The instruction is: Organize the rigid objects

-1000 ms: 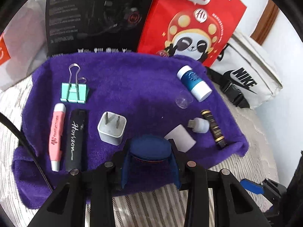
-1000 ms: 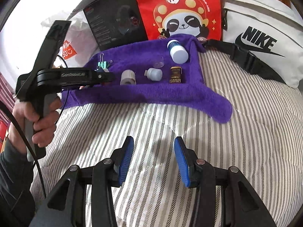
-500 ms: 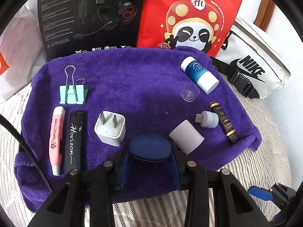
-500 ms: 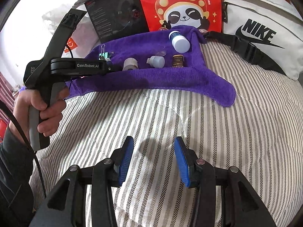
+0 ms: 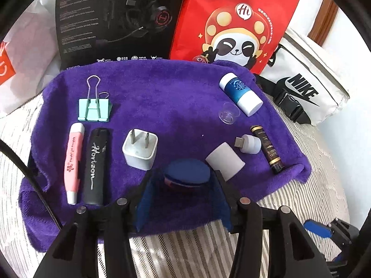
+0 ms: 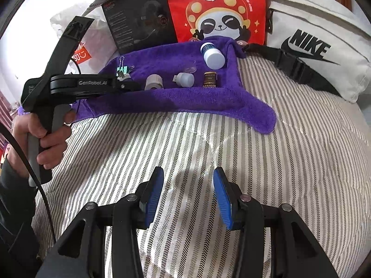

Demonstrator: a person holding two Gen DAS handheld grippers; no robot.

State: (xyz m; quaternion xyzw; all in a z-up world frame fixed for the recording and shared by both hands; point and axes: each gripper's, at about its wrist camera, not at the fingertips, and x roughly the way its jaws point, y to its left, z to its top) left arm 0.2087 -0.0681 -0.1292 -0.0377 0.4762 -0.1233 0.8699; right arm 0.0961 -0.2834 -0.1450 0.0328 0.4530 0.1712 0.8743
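Purple towel (image 5: 162, 97) spread on the striped bedding (image 6: 231, 162), serving as the sorting surface. Left gripper (image 5: 185, 185) hangs over the towel's near edge with its blue pads closed on a round dark-blue object (image 5: 186, 171), a disc or cap by the look of it; a reddish band shows under its rim, identity otherwise unclear. Right gripper (image 6: 187, 194) sits well back over bare bedding, fingers apart, nothing between them. Left part of the towel reads as already ordered: mint binder clip (image 5: 94, 108) at the far end, then pink pen-shaped item (image 5: 74, 162), black "Horizon" stick (image 5: 96, 164) and white plug adapter (image 5: 140, 149) side by side in a near row. Right part looks looser: blue-and-white bottle (image 5: 241, 95) lying on its side, a small clear cap (image 5: 228, 113) just beside it, a white cylinder (image 5: 225, 159), a small white USB piece (image 5: 249, 143) and a dark gold-lettered tube (image 5: 269, 149) next to it. Judgement: roughly midway, with the held disc yet to be set down, probably in the gap between adapter and cylinder, and the right cluster yet to be lined up. Containers: red panda bag (image 5: 231, 23), black headset box (image 5: 116, 18) and white Nike pouch (image 5: 308, 85) stand along the far edge, behind the towel; contents not visible, and no sorted item is seen in any.
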